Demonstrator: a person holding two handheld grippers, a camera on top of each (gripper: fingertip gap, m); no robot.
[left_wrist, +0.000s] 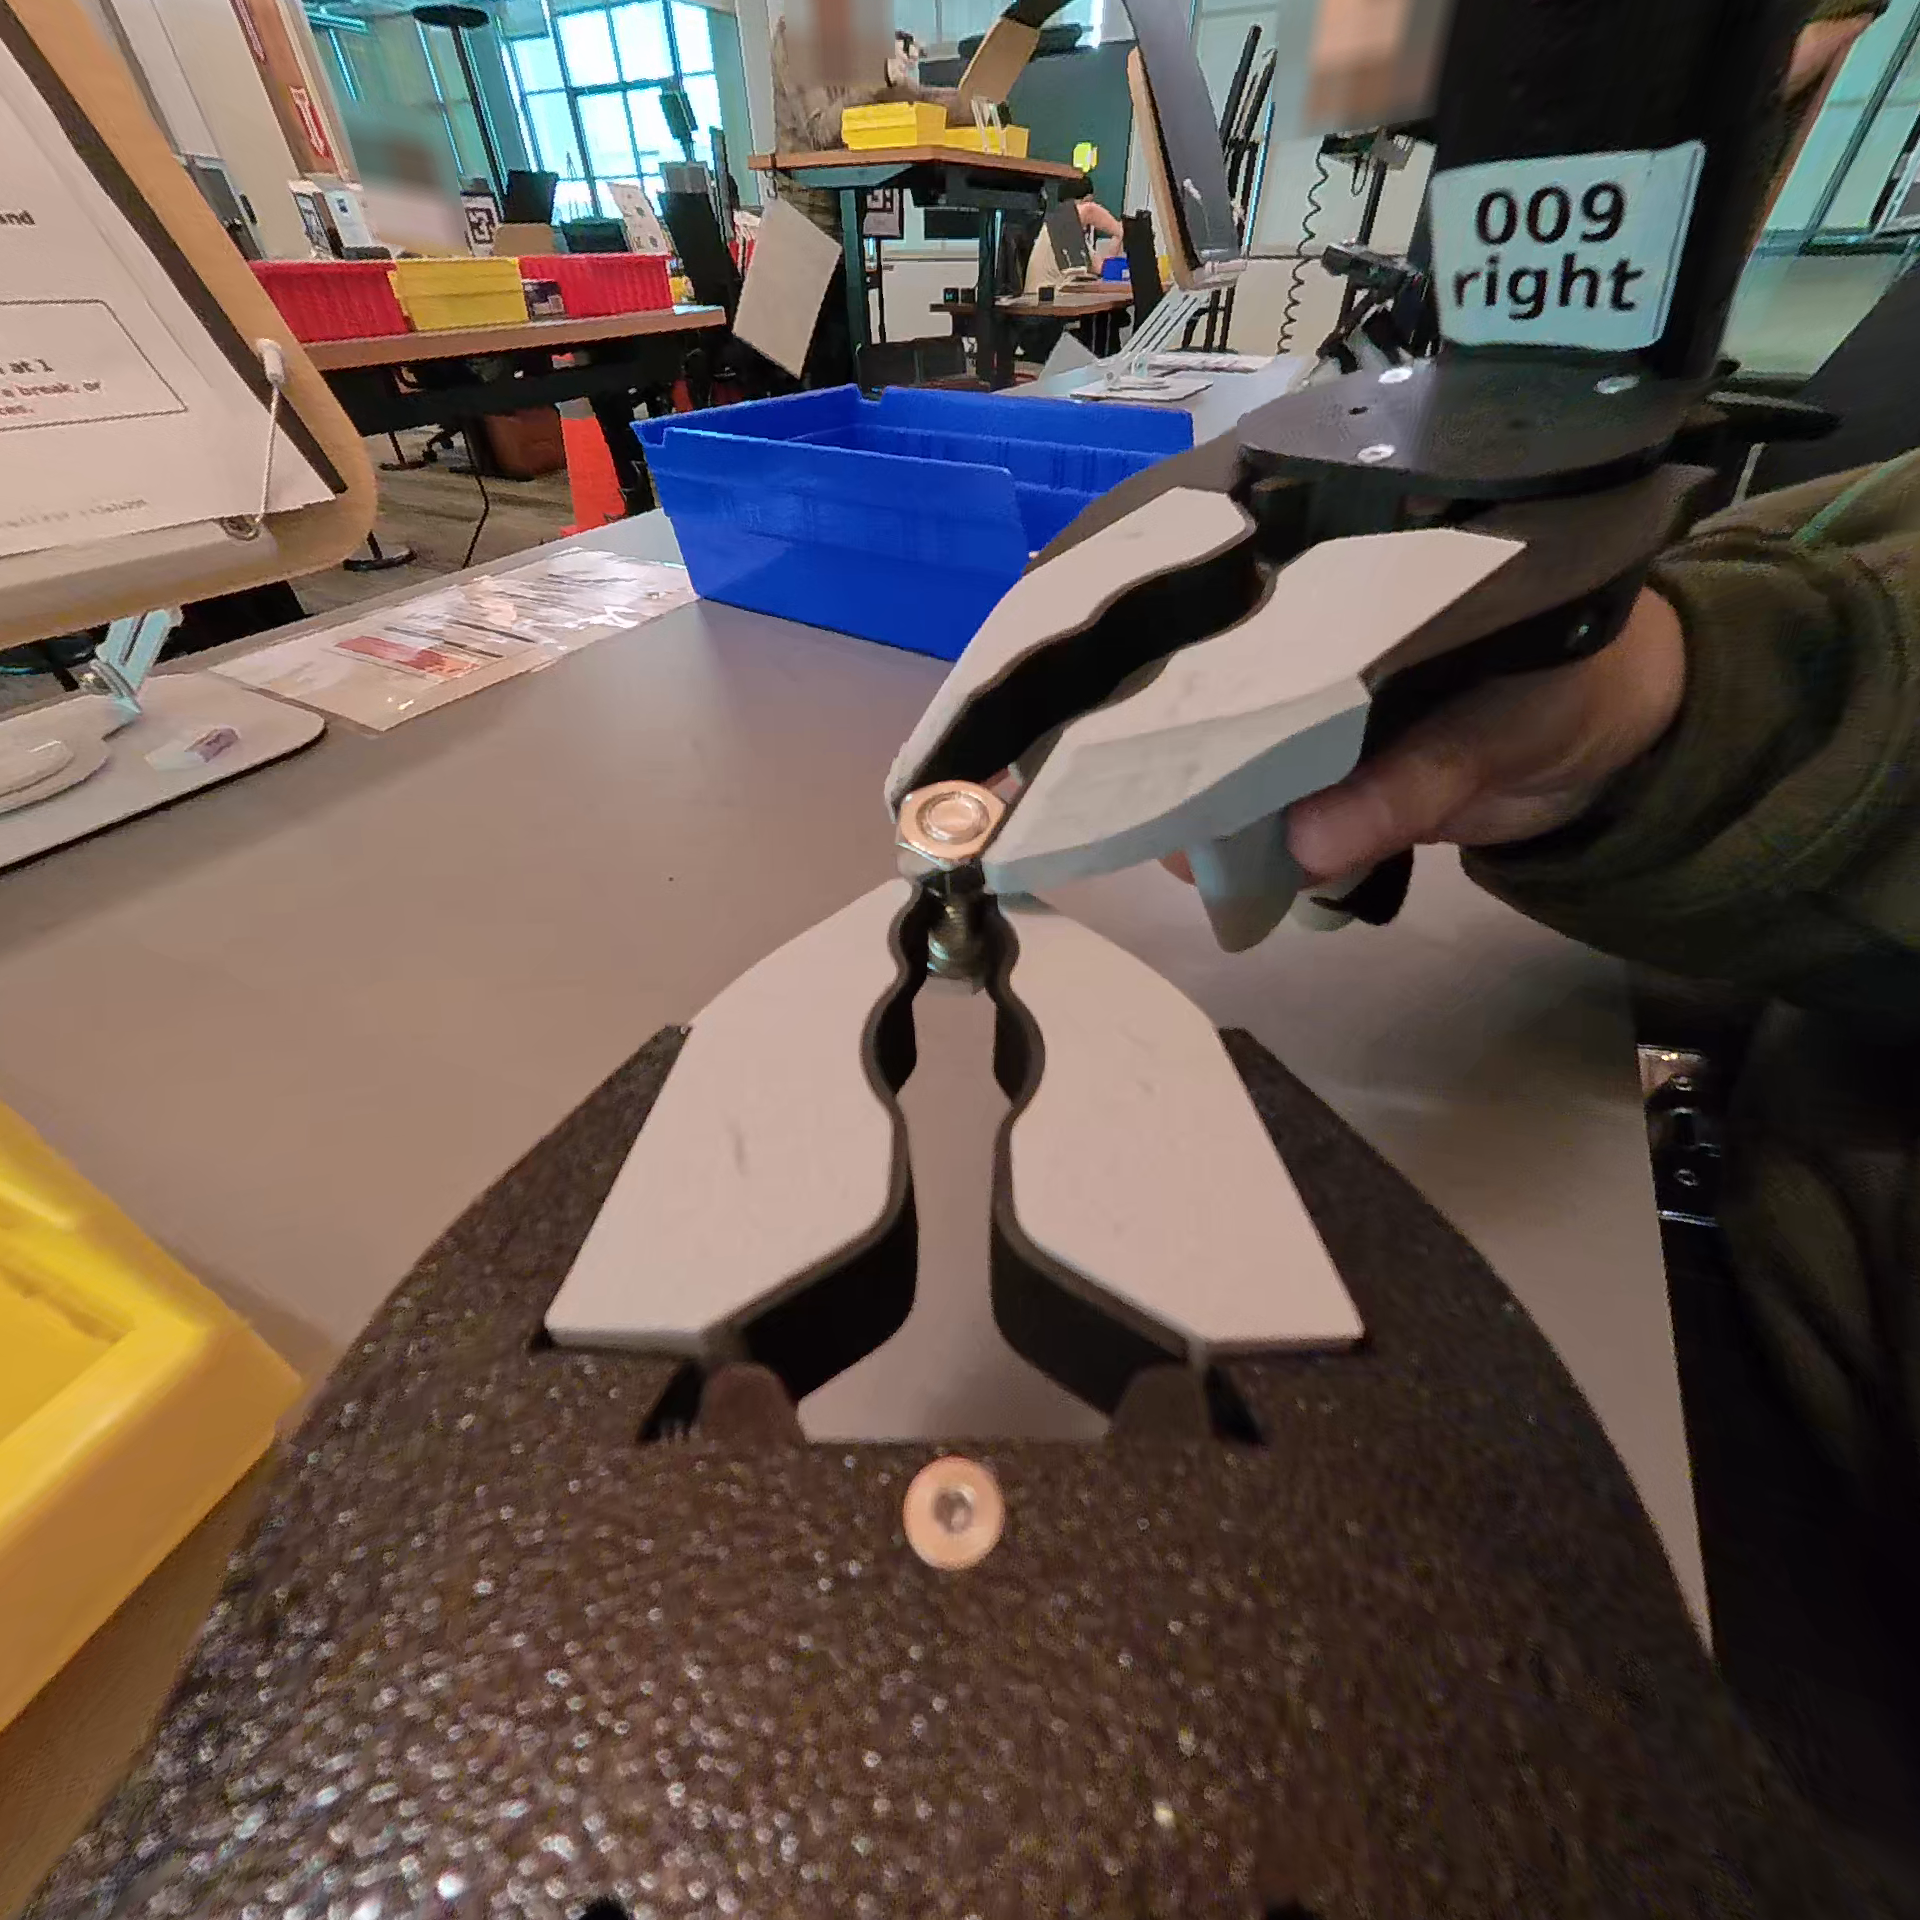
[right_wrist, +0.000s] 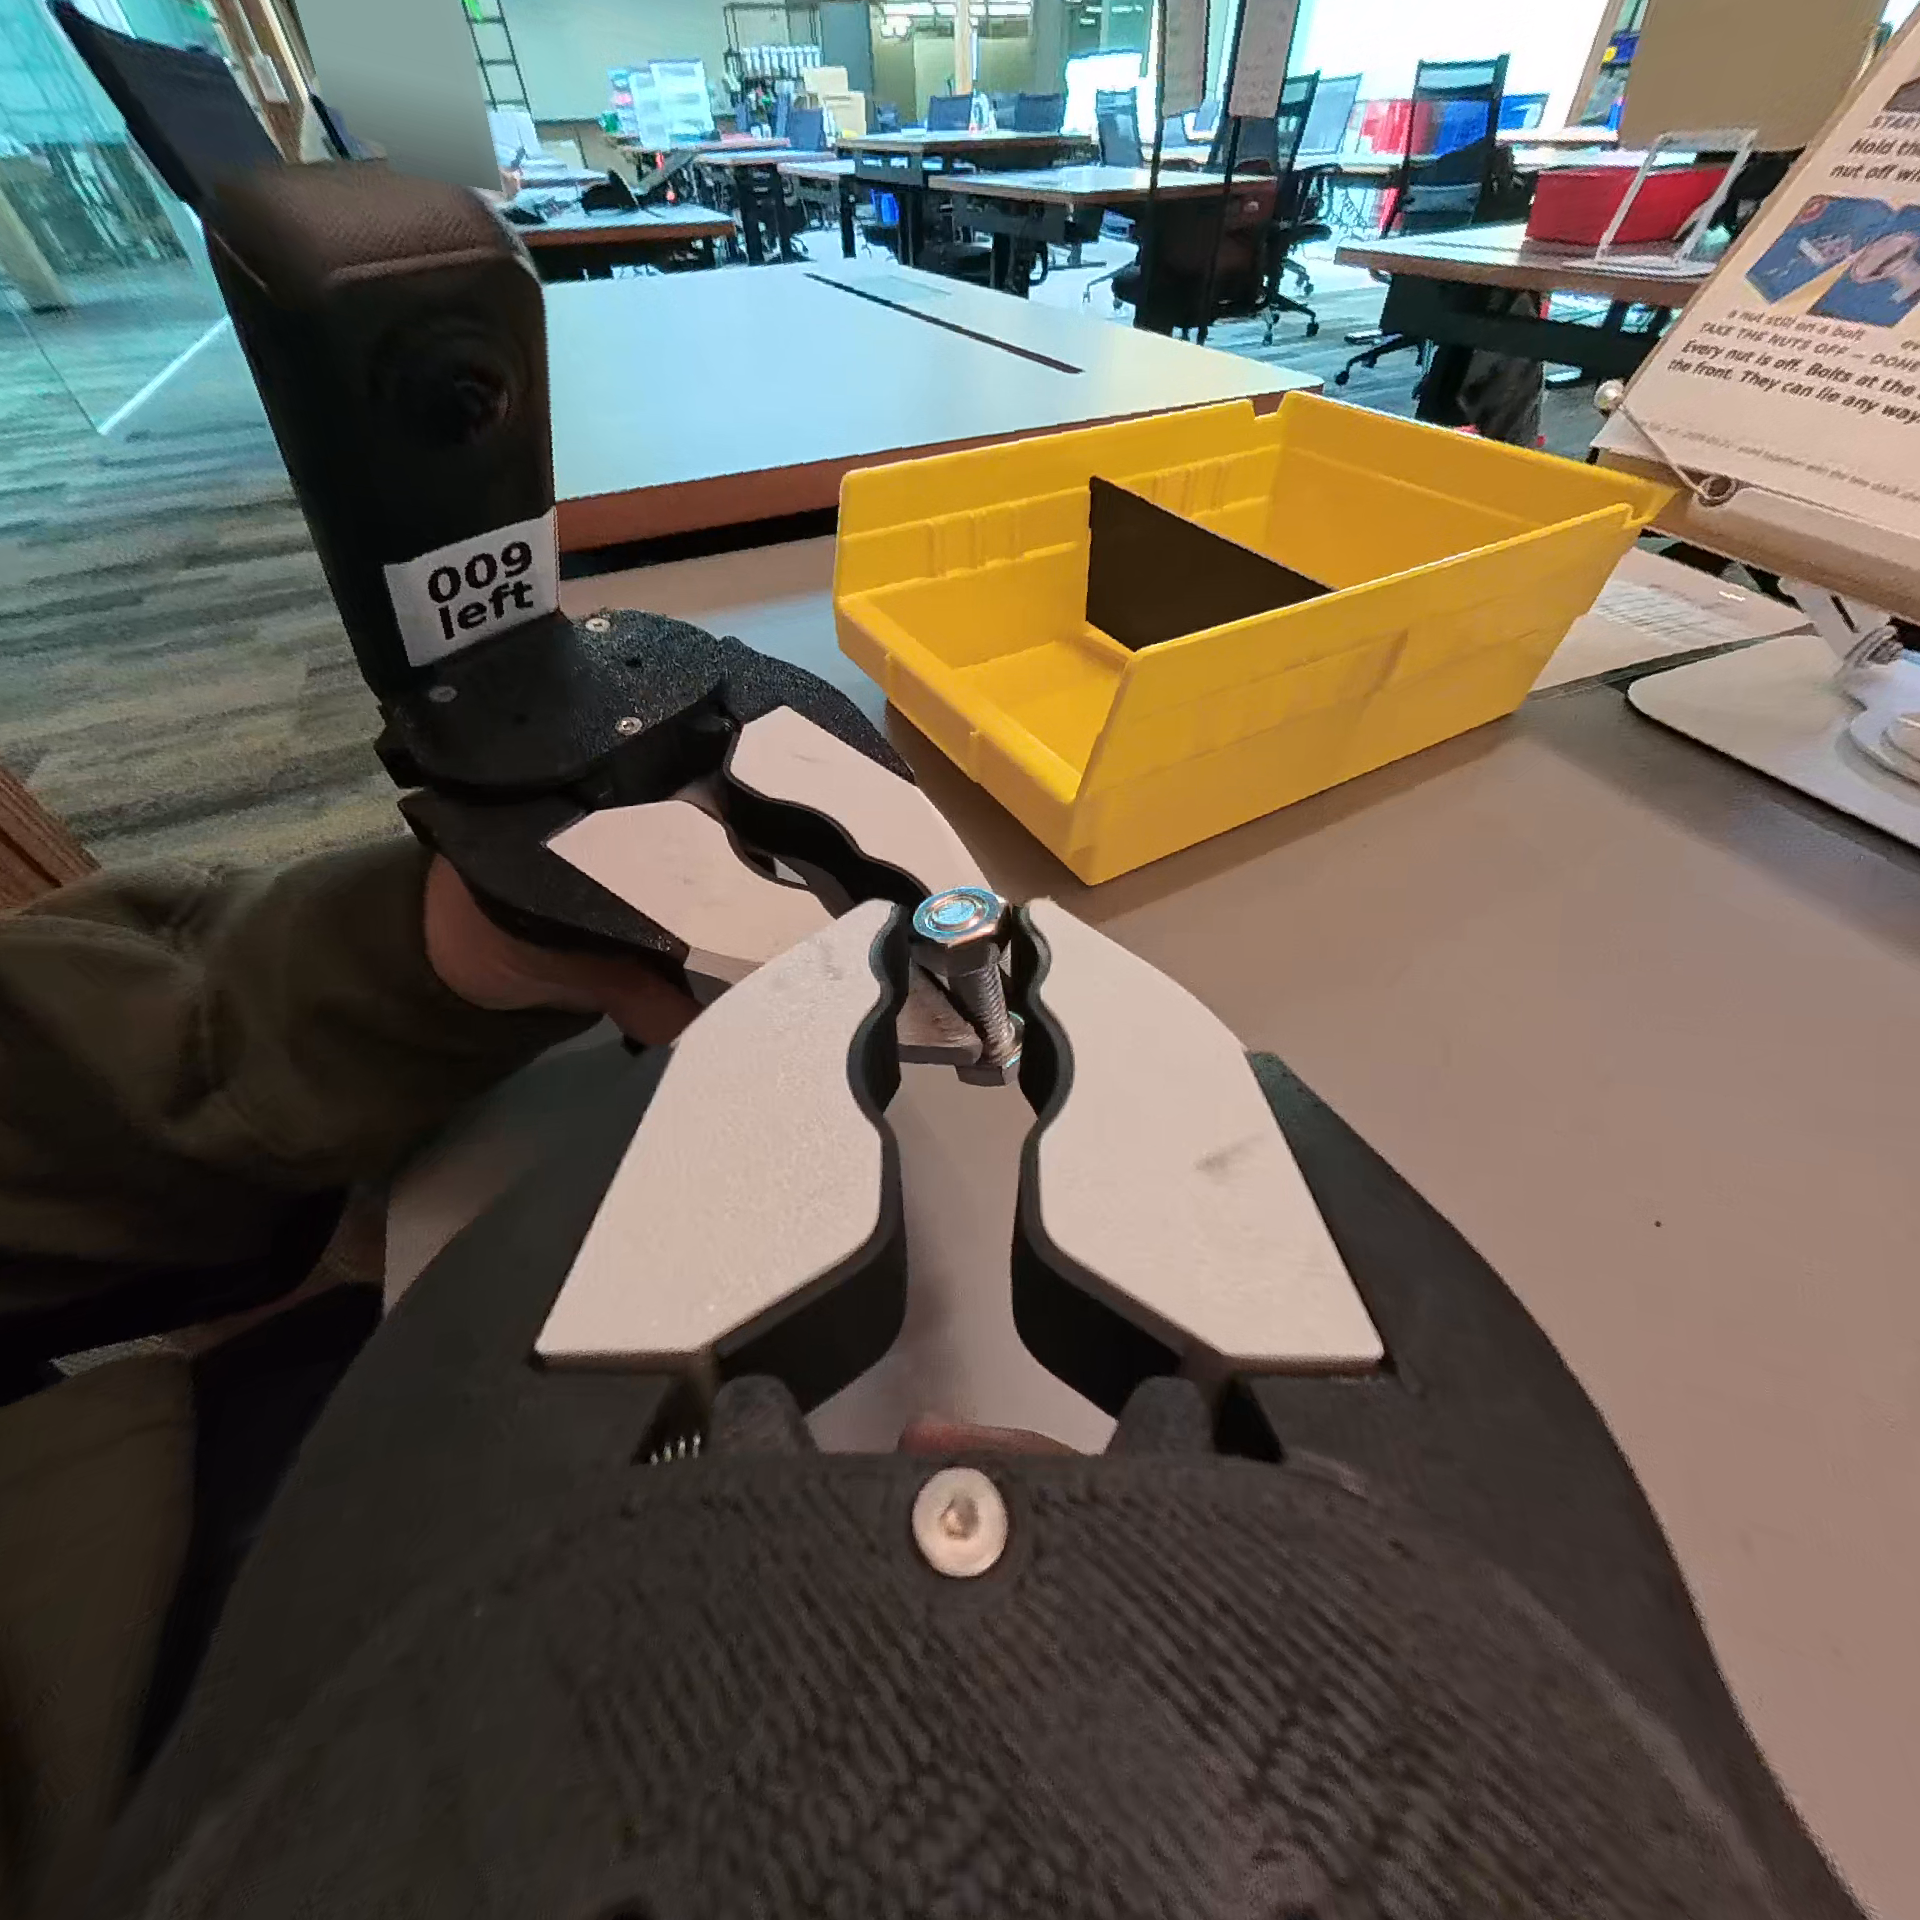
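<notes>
Holding a bolt (right_wrist: 961, 977) above the grey bench (left_wrist: 436, 935), we grip it from both ends: our right claw (right_wrist: 961, 930) is clamped on the hex head (left_wrist: 948, 823), our left claw (left_wrist: 956, 935) on the threaded lower shank beside a nut (right_wrist: 987, 1062). A blue bin (left_wrist: 862, 520) sits beyond on the bench, a yellow bin (right_wrist: 1226, 665) with a black divider (right_wrist: 1184, 577) to the other side, near a tilted instruction board (left_wrist: 125, 343). Around us spreads an open workroom of desks, chairs, coloured bins and large windows.
</notes>
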